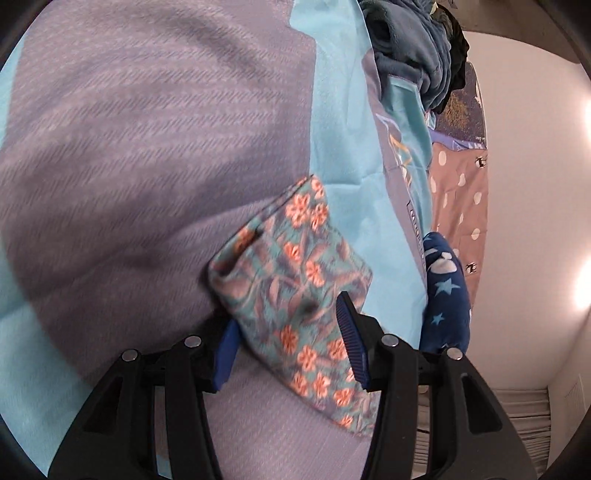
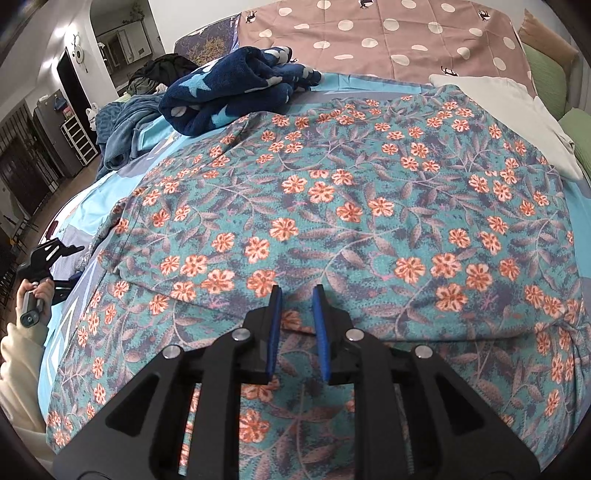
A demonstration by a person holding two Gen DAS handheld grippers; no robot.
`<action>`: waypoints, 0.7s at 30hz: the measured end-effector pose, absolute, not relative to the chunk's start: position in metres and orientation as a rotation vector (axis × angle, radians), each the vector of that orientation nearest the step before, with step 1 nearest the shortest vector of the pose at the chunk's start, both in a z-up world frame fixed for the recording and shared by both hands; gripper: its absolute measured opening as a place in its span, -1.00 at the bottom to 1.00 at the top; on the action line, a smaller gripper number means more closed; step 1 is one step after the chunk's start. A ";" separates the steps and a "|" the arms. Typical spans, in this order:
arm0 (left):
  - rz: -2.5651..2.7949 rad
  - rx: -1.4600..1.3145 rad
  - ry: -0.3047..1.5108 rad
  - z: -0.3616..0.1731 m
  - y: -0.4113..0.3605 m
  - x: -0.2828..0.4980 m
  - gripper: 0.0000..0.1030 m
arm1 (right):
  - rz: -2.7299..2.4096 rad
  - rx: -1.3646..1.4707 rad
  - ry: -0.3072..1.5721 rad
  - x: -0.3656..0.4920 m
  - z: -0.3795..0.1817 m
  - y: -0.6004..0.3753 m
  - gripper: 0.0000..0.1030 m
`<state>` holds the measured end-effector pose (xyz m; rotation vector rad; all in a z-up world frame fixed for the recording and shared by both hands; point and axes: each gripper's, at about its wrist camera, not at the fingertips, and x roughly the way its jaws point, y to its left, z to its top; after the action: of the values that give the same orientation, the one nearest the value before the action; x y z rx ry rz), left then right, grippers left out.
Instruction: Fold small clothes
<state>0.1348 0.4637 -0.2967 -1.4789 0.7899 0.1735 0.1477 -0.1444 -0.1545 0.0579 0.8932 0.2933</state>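
A teal garment with orange flowers (image 2: 332,221) lies spread flat on the bed. My right gripper (image 2: 297,295) hovers low over its near middle, jaws a narrow gap apart, holding nothing. In the left wrist view a corner or sleeve of the same floral garment (image 1: 291,280) lies on the blue-and-lilac bedspread (image 1: 129,147). My left gripper (image 1: 288,314) is open wide, its blue pads (image 1: 349,332) straddling the cloth's near part without gripping it. The left gripper also shows in the right wrist view (image 2: 48,254), at the bed's left edge, held by a hand.
A navy star-print blanket (image 2: 229,92) is bunched at the far left of the bed, a blue-grey fleece (image 2: 122,125) beyond it. A brown polka-dot sheet (image 2: 388,33) and white pillow (image 2: 509,110) lie at the back. Room furniture stands at the left.
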 end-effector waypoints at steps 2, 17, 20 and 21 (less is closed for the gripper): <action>0.197 -1.464 0.779 -0.295 0.465 0.136 -0.47 | 0.294 0.059 0.894 0.147 -0.154 -0.144 -0.60; 0.272 -0.396 0.586 -0.095 0.313 0.157 -0.90 | 0.370 0.078 0.872 0.147 -0.126 -0.137 -0.37; 0.155 -0.227 0.498 -0.054 0.250 0.153 -0.90 | 0.444 0.140 0.856 0.153 -0.103 -0.134 -0.36; 0.112 -0.180 0.471 -0.044 0.232 0.152 -0.90 | 0.484 0.182 0.851 0.157 -0.091 -0.132 -0.30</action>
<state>0.1517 0.2316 -0.0441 -0.1804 0.4709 0.1121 0.1568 -0.1321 -0.0910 0.1824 0.8510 0.4844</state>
